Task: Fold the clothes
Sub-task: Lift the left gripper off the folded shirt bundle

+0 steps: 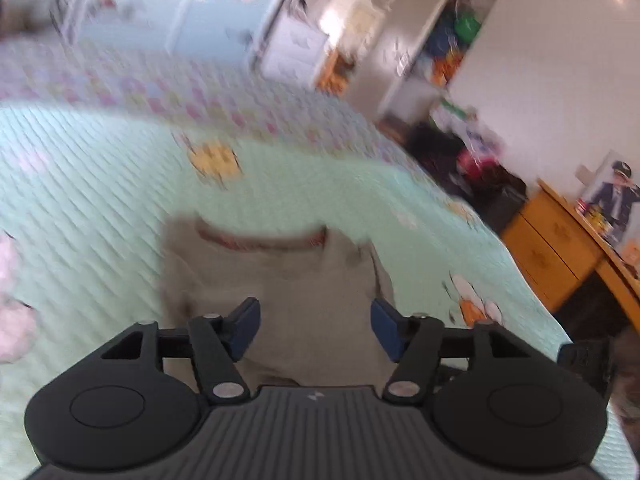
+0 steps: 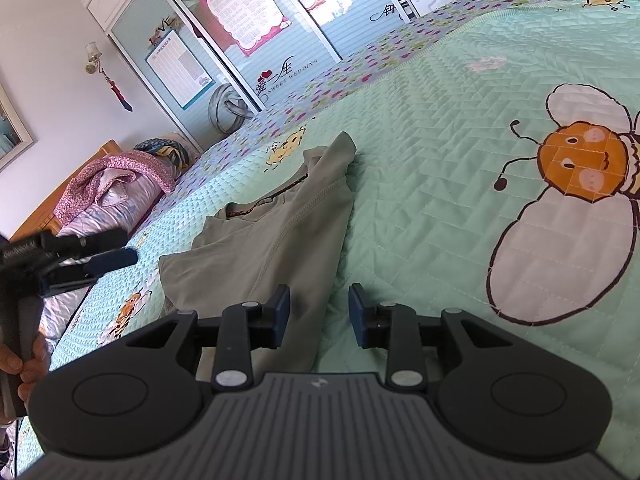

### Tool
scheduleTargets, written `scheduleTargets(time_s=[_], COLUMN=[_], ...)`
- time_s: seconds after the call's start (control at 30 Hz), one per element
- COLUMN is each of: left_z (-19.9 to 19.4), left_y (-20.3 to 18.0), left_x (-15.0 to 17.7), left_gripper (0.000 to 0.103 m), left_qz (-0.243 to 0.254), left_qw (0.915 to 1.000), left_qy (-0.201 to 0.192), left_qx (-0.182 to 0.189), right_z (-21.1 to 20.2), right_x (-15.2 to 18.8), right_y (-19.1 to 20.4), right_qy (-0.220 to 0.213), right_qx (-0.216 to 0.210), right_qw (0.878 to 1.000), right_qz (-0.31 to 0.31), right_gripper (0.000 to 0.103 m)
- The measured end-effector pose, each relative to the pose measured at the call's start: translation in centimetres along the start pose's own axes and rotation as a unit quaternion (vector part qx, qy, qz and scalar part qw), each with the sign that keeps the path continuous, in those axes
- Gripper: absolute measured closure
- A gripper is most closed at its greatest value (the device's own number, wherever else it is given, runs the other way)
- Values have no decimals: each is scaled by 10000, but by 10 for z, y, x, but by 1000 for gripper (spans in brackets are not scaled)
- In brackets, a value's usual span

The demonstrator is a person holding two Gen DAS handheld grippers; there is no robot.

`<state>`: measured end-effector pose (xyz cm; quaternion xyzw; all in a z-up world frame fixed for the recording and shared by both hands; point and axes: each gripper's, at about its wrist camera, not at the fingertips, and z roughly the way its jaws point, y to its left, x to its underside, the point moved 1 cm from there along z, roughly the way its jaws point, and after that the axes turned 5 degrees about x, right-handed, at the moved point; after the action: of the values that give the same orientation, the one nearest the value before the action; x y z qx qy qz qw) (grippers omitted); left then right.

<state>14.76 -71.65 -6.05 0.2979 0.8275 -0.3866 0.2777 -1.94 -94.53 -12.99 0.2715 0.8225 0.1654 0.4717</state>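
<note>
Mint quilted bedspread [image 2: 440, 128] carries our grey-green shirt [image 2: 272, 240] half folded, left gripper [image 1: 316, 328] angled down above it, jaws spread, right gripper [image 2: 318, 312] straddling its hem, gapped, not pinching.

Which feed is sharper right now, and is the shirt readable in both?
Left wrist view: motion-smeared, shirt a soft grey-brown patch, quilt stitching streaked, only the left claw crisp. Right wrist view: sharp, shirt seams and neckline clear, fisheye bending the wardrobe doors.
</note>
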Motion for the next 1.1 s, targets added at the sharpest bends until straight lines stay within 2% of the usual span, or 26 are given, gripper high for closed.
scheduleTargets(time_s=[0.03,0.07,0.13,0.27,0.3,0.37,0.47,0.5,0.6,0.63,0.7,0.8,0.83,0.9,1.0,1.1], left_z=[16,29,20,2,-5,-17,-21,-15,13,17,23,-24,-44,-83,-143,-198], left_y=[9,23,30,24,22,18,16,21,42,46,54,31,26,17,5,2], left_x=[4,12,13,13,14,13,5,2,3,5,9,20,32,62,119,171], left_gripper=[39,47,46,45,45,43,35,34,31,43,42,40,38,35,35,35], left_qz=[-222,-552,-655,-465,-504,-671,-869,-1018,-1561,-1703,-1964,-1577,-1492,-1339,-1188,-1191], left_qw=[9991,9959,9970,9973,9977,9976,9909,9884,9850,9835,9799,9863,9874,9906,9925,9915], left_qy=[332,623,361,271,157,-173,-717,-794,-453,-361,-190,-440,-438,-154,282,439], left_qx=[-127,-344,-181,-492,-436,59,738,800,581,485,295,200,277,250,-58,-277], right_z=[0,0,0,0,0,1,1,1,1,1,1,1,0,0,-4,-14], right_x=[0,0,0,-1,-1,-1,-1,-1,-1,-1,-2,-2,-2,-1,3,8], right_y=[0,-1,-2,-5,-5,-5,-4,-4,-4,-4,-5,-7,-8,-14,-32,-35], right_qy=[1,1,6,20,21,21,18,17,15,15,20,30,29,4,-80,-94], right_qx=[-4,-10,-35,-112,-118,-109,-97,-94,-99,-102,-118,-155,-179,-319,-739,-782], right_qw=[10000,10000,10000,9998,9998,9998,9999,9999,9999,9999,9998,9997,9996,9986,9925,9893], right_qz=[5,12,41,150,160,148,127,121,124,128,145,197,233,414,965,1231], right_gripper=[68,68,68,68,68,68,68,68,68,68,68,68,68,67,69,69])
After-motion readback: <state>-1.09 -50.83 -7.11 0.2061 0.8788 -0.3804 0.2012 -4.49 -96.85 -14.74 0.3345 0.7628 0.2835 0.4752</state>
